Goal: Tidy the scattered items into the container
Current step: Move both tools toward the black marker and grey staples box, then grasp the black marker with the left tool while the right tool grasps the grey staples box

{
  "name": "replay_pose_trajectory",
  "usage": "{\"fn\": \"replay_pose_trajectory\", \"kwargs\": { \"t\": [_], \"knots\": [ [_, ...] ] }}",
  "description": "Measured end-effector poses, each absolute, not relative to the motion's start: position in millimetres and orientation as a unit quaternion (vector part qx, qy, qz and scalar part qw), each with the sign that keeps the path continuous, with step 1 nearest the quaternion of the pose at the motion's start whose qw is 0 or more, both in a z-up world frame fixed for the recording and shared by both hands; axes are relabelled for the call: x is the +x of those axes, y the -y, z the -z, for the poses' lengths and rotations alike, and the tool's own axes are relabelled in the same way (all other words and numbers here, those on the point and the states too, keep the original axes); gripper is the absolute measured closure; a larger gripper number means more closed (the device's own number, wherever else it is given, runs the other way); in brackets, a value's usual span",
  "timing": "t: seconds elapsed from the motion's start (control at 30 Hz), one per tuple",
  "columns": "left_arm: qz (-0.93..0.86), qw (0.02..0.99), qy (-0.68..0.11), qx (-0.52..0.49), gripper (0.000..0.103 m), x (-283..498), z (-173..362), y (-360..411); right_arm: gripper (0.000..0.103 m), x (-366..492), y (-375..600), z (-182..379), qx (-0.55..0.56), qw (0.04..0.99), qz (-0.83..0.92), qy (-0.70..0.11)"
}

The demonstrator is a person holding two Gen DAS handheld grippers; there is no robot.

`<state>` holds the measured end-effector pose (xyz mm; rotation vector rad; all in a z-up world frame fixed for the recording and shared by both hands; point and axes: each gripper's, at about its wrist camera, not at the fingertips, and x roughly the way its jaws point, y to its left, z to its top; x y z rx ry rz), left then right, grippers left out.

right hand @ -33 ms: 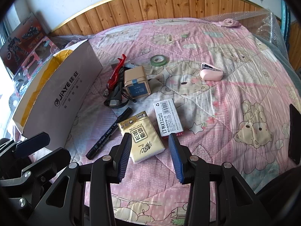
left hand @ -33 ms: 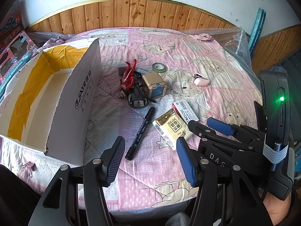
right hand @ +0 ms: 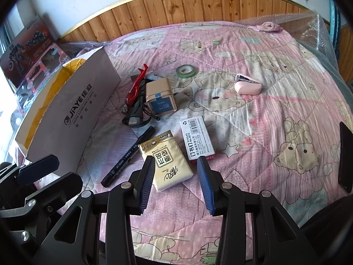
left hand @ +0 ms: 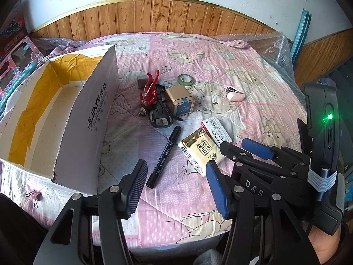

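An open cardboard box [left hand: 66,114] with yellow tape inside stands at the left on the pink quilt. Scattered beside it are a black marker [left hand: 164,156], a yellow tissue pack [left hand: 201,151], a staples box [left hand: 215,130], a gold tin [left hand: 181,101], a green tape roll [left hand: 186,79], a pink stapler [left hand: 235,93], red pliers [left hand: 151,90] and black glasses [left hand: 161,117]. My left gripper [left hand: 176,172] hangs open just short of the marker's near end. My right gripper [right hand: 176,165] is open, its fingers on either side of the tissue pack's [right hand: 165,154] near end.
Toy boxes [right hand: 28,50] stand behind the cardboard box at the far left. Bubble wrap [left hand: 275,50] covers the quilt's right edge, below the wood-panelled wall [left hand: 154,15]. A pink binder clip [left hand: 33,195] lies near the box's front corner. The quilt's front edge runs just under both grippers.
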<state>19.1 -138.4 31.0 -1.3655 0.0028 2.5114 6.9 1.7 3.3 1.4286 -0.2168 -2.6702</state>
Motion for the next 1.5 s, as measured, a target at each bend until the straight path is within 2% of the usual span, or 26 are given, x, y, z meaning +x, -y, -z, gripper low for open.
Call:
{"fn": "replay_pose_trajectory", "kwargs": {
  "t": [0.03,0.13,0.33,0.4,0.6,0.8,1.0,1.07,1.1,1.13,1.17,1.2,1.23,1.5],
  "knots": [
    [-0.870,0.143,-0.002,-0.472,0.051,19.5,-31.9,137.8,0.074,7.3,-2.1,-3.1,0.471,0.054,0.878,0.072],
    [-0.870,0.148,-0.004,-0.470,0.059,20.8,-33.9,136.6,0.084,8.0,-2.1,-2.1,0.473,0.058,0.876,0.077],
    [-0.872,0.148,-0.019,-0.466,0.080,25.3,-34.4,135.5,0.096,11.5,1.4,-4.6,0.466,0.071,0.878,0.080],
    [-0.873,0.148,-0.021,-0.465,0.086,25.9,-34.3,136.3,0.097,12.9,1.8,-6.3,0.464,0.076,0.879,0.082],
    [-0.872,0.145,-0.027,-0.467,0.097,26.0,-33.4,136.1,0.099,16.5,3.7,-11.9,0.454,0.091,0.882,0.087],
    [-0.870,0.146,-0.032,-0.470,0.100,26.9,-28.9,133.0,0.099,16.5,3.1,-13.2,0.454,0.098,0.881,0.094],
    [-0.867,0.138,-0.029,-0.479,0.100,22.1,-20.7,132.4,0.095,13.7,-2.4,-11.2,0.456,0.098,0.878,0.110],
    [-0.865,0.132,-0.015,-0.485,0.098,17.6,-17.5,136.2,0.081,10.3,-6.8,-6.6,0.465,0.095,0.871,0.126],
    [-0.861,0.136,-0.008,-0.490,0.095,14.7,-15.2,137.7,0.065,8.9,-9.8,-4.1,0.468,0.093,0.868,0.137],
    [-0.860,0.132,-0.005,-0.494,0.087,12.4,-13.3,139.1,0.060,7.7,-12.7,-1.6,0.472,0.091,0.865,0.147],
    [-0.860,0.126,-0.003,-0.494,0.079,10.6,-11.8,140.8,0.061,6.5,-15.2,0.7,0.475,0.090,0.861,0.154],
    [-0.860,0.125,0.003,-0.494,0.064,8.8,-10.2,142.9,0.061,5.2,-17.2,2.7,0.479,0.088,0.859,0.159],
    [-0.860,0.124,0.010,-0.495,0.059,7.0,-8.6,145.2,0.061,3.9,-18.5,4.8,0.483,0.084,0.856,0.162],
    [-0.850,0.130,0.019,-0.509,0.052,-10.0,6.6,146.2,0.060,-8.6,-23.0,17.6,0.501,0.061,0.850,0.151]
  ]
}}
